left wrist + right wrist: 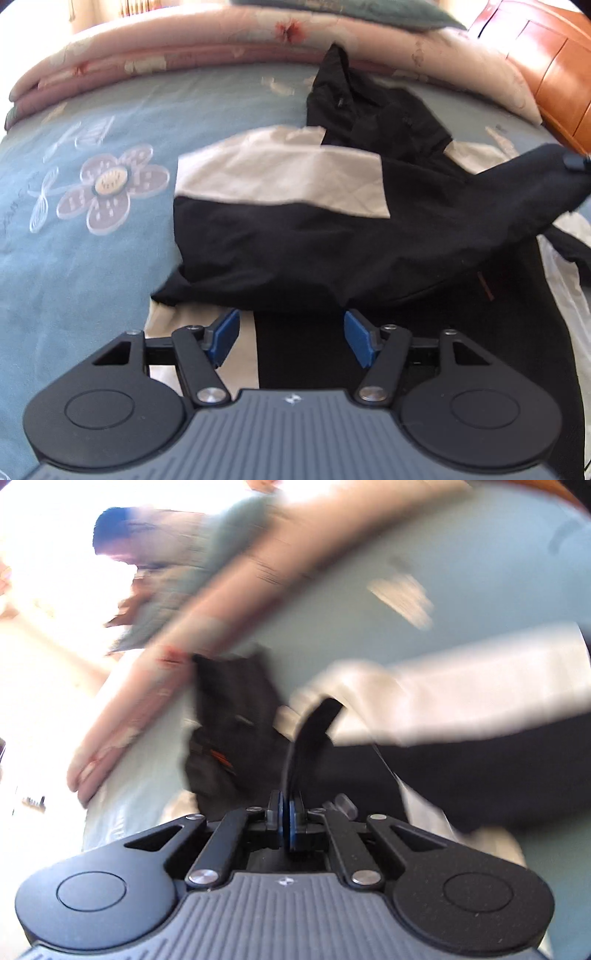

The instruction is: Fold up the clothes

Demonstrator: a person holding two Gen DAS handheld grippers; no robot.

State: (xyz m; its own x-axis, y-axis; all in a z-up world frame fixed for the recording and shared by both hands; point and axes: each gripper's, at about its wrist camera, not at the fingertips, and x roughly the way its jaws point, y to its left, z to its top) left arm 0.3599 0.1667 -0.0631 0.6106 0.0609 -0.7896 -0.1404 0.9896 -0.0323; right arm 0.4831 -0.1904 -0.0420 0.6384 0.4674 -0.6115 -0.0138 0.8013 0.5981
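Observation:
A black and cream jacket lies spread on the blue bedspread, its black hood pointing toward the far quilt. One black sleeve is raised off the bed at the right. My left gripper hovers open over the jacket's near part, with nothing between its blue pads. In the blurred right wrist view, my right gripper is shut on a black edge of fabric that runs up from its pads to the jacket.
A folded pink floral quilt lies along the far edge of the bed, with a green cushion behind it. Orange-brown wooden furniture stands at the far right. Bare bedspread stretches to the left of the jacket.

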